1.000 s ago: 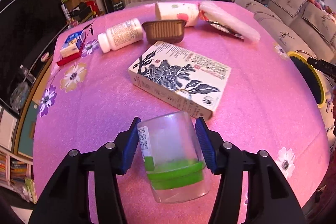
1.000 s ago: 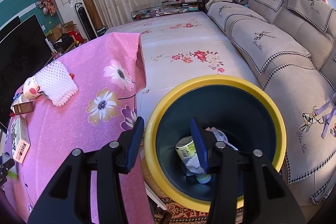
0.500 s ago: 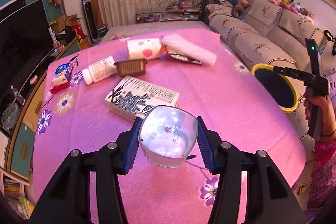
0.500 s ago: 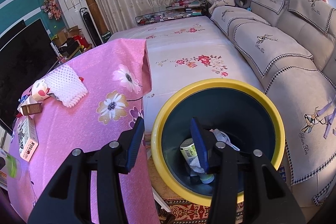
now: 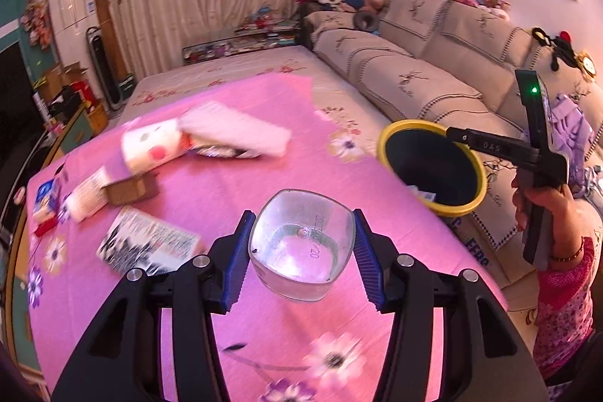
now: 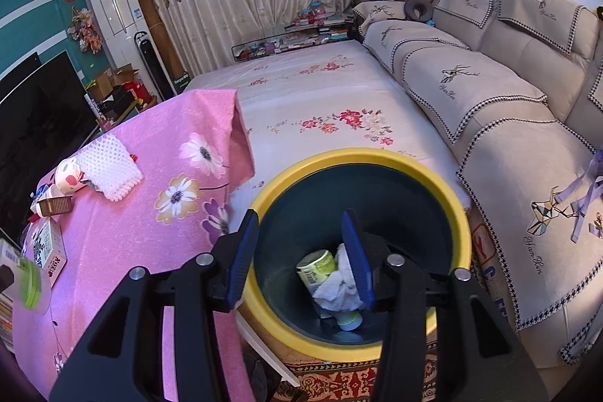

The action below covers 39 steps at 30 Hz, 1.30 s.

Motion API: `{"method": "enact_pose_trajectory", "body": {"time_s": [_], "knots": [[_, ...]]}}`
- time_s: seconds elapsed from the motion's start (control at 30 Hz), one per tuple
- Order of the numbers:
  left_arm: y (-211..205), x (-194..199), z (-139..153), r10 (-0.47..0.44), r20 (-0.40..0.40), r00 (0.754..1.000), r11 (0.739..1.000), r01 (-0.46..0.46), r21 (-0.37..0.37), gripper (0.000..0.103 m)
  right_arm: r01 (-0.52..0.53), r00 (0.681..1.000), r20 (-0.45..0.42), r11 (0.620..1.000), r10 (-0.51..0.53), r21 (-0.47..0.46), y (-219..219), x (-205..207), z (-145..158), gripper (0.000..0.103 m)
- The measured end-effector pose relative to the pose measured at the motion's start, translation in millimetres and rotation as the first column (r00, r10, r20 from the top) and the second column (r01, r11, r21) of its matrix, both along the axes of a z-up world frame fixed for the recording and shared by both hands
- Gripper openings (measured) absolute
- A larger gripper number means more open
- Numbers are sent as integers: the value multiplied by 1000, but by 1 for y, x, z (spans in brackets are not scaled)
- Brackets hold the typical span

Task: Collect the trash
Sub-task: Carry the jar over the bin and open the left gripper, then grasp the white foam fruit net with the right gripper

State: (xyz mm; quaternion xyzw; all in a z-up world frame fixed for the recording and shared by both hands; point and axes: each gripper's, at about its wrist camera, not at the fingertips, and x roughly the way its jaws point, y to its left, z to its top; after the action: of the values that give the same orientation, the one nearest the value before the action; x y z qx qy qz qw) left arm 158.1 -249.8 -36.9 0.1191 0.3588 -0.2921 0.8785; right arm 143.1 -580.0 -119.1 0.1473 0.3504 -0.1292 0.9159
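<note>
My left gripper (image 5: pixel 301 251) is shut on a clear plastic cup (image 5: pixel 301 243), held in the air above the pink table with its base toward the camera. The cup's green lid shows at the left edge of the right wrist view (image 6: pixel 30 283). The yellow-rimmed trash bin (image 5: pixel 469 196) stands right of the table, beside the sofa. My right gripper (image 6: pixel 301 251) is open and empty, hovering over the bin (image 6: pixel 361 155), which holds a can (image 6: pixel 316 268) and white crumpled paper (image 6: pixel 335 291).
On the pink flowered tablecloth (image 5: pixel 226 198) lie a patterned box (image 5: pixel 147 245), a brown tray (image 5: pixel 130 189), a white bottle (image 5: pixel 88 198), a white cup (image 5: pixel 154 145) and a white foam sheet (image 5: pixel 237 129). A beige sofa (image 6: pixel 508 93) runs along the right.
My left gripper has lifted the cup higher and swung right toward the bin. The right gripper stays open over the bin, shifted only slightly.
</note>
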Motion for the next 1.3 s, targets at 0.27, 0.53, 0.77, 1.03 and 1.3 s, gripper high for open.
{"method": "enact_pose_trajectory", "body": {"time_s": [0.27, 0.53, 0.77, 1.03, 1.3], "knots": [[-99, 16, 13, -176, 17, 984, 984, 177, -27, 51, 94, 995, 27, 996, -94, -7, -40, -37, 7, 44], [-216, 34, -17, -317, -63, 946, 948, 316, -37, 51, 172, 985, 3, 985, -172, 30, -80, -58, -11, 44], [-294, 59, -84, -308, -203, 929, 947, 320, 24, 51, 220, 976, -11, 975, -220, 35, -105, -74, -16, 44], [-326, 80, -147, -232, -343, 910, 948, 290, 128, 51, 248, 969, -14, 968, -247, 39, -115, -84, -17, 44], [-277, 60, -96, -230, -184, 956, 971, 239, 25, 73, 233, 972, -13, 972, -233, 34, -105, -81, -14, 44]]}}
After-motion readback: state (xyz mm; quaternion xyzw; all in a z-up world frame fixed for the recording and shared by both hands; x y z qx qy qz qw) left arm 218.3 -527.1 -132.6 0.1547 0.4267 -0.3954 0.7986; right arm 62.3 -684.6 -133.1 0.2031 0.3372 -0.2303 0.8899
